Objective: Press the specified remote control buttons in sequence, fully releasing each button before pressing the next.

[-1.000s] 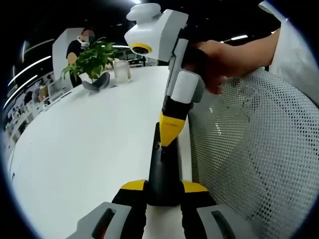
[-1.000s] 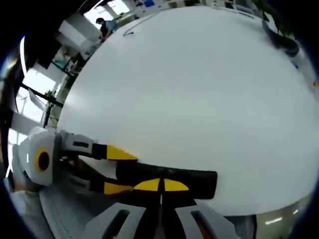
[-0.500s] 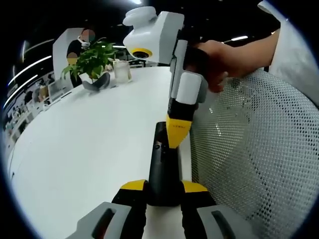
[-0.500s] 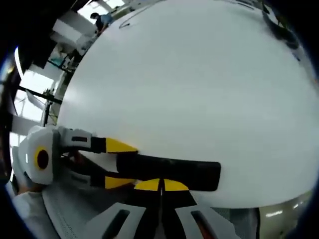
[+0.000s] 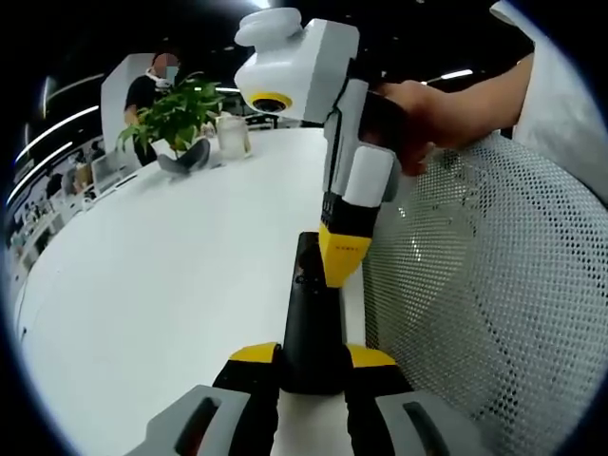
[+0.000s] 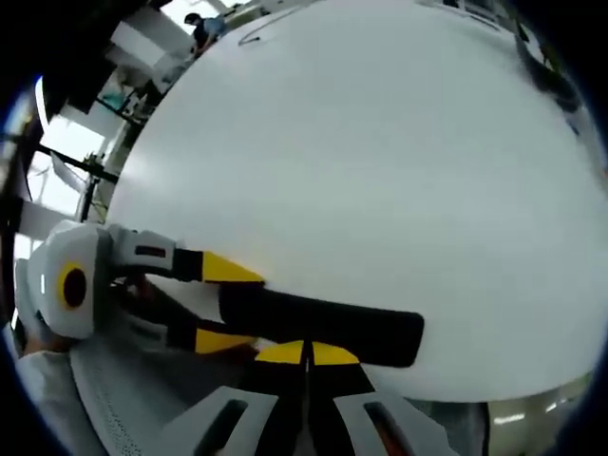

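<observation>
My left gripper point(image 5: 312, 366) pinches the near end of the black remote point(image 5: 310, 318), which lies along the tabletop's point(image 5: 171, 285) edge beside the mesh chair point(image 5: 475, 304). My right gripper point(image 5: 342, 261), jaws pressed together, touches the remote's upper face. If I push off-centre, the remote could twist in the grip or slide off that edge. The left gripper view shows the plant point(image 5: 176, 114); the right gripper view shows the remote's side point(image 6: 323, 323).
</observation>
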Demonstrator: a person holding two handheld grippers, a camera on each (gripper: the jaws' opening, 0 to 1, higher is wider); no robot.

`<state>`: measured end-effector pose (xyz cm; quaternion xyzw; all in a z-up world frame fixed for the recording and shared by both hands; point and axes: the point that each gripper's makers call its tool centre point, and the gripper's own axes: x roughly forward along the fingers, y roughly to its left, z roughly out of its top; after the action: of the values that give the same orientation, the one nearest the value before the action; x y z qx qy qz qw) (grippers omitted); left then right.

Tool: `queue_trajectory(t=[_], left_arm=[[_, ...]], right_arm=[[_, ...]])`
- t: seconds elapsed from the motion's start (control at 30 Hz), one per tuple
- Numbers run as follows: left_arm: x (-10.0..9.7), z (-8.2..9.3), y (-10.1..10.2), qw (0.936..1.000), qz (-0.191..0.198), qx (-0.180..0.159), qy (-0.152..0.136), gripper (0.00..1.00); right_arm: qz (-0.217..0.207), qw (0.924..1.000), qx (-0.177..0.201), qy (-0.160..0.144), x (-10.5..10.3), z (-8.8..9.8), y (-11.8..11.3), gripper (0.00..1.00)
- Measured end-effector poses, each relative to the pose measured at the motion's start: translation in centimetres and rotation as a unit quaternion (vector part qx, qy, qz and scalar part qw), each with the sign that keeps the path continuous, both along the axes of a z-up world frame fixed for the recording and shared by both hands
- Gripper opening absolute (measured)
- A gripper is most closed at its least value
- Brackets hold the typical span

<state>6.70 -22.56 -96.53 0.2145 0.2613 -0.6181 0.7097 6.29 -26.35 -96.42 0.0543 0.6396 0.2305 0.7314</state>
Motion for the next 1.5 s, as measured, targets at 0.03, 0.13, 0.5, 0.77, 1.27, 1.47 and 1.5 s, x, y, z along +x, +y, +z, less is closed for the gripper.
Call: queue_trajectory(t=[0.03, 0.13, 0.5, 0.77, 1.27, 1.47, 1.5], left_arm=[[0.0, 0.0, 0.0, 1.0000, 0.000, 0.000, 0.000, 0.25], [0.0, 0.0, 0.0, 1.0000, -0.001, 0.001, -0.001, 0.25], [0.1, 0.1, -0.1, 1.0000, -0.001, 0.001, -0.001, 0.25], [0.1, 0.1, 0.0, 1.0000, -0.001, 0.001, -0.001, 0.25], [0.2, 0.1, -0.1, 1.0000, 0.000, 0.001, 0.000, 0.25], [0.2, 0.2, -0.1, 1.0000, 0.000, 0.000, 0.000, 0.25], [0.2, 0.2, -0.1, 1.0000, 0.000, 0.000, 0.000, 0.25]], right_arm=[[0.000, 1.0000, 0.000, 0.000, 0.0, 0.0, 0.0, 0.00], [0.005, 1.0000, -0.002, -0.004, 0.0, 0.0, 0.0, 0.00], [0.025, 0.9995, -0.012, -0.015, 0.0, 0.2, 0.1, 0.00], [0.010, 1.0000, 0.000, -0.001, 0.1, 0.2, 0.1, 0.00], [0.030, 0.9986, 0.020, -0.039, 0.9, 0.7, 1.4, 0.00], [0.036, 0.9974, 0.017, -0.061, 1.5, 0.9, 1.3, 0.00], [0.034, 0.9972, 0.017, -0.064, 1.6, 1.0, 1.2, 0.00]])
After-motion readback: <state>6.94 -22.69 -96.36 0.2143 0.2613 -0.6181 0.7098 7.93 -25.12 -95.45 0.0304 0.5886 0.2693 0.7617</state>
